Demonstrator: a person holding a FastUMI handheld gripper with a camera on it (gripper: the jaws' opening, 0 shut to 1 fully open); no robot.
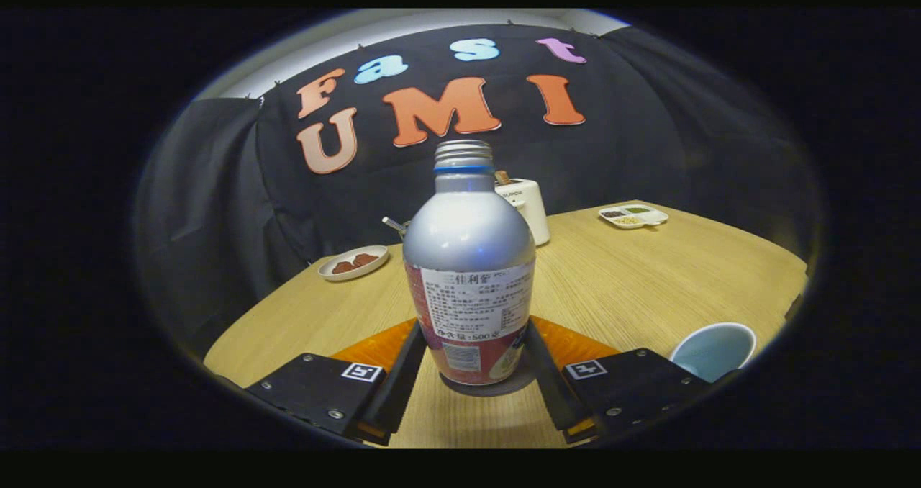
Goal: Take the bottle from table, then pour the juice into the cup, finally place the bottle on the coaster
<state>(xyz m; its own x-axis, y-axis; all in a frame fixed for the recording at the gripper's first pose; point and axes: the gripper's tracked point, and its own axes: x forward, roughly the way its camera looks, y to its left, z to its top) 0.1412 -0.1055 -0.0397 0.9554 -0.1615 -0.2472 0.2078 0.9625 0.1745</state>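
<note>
Hand-held gripper (471,373): fingers set either side of the lower body of the aluminium bottle (469,272), apparently touching its labelled wall on both sides; judged to be pinching it, though how firmly cannot be told. Bottle stands upright between the fingers, cap off, bare threaded neck exposed; its base rests on or just above a dark round disc, probably the coaster (504,386), which is largely hidden. An orange mat (575,344) lies under the bottle area on the wooden worktop (633,279). The pale blue cup (714,350) sits just beside the right finger block, mouth open and facing up; near enough for a short tilt to reach it. A low grip leaves the neck free for pouring. Whether this is pickup or final placement cannot be settled; contents of the cup unreadable. Beyond the bottle: a white mug-like container (531,207), a small dish of reddish pieces (354,262), a divided tray (634,216); all well apart from the work.
</note>
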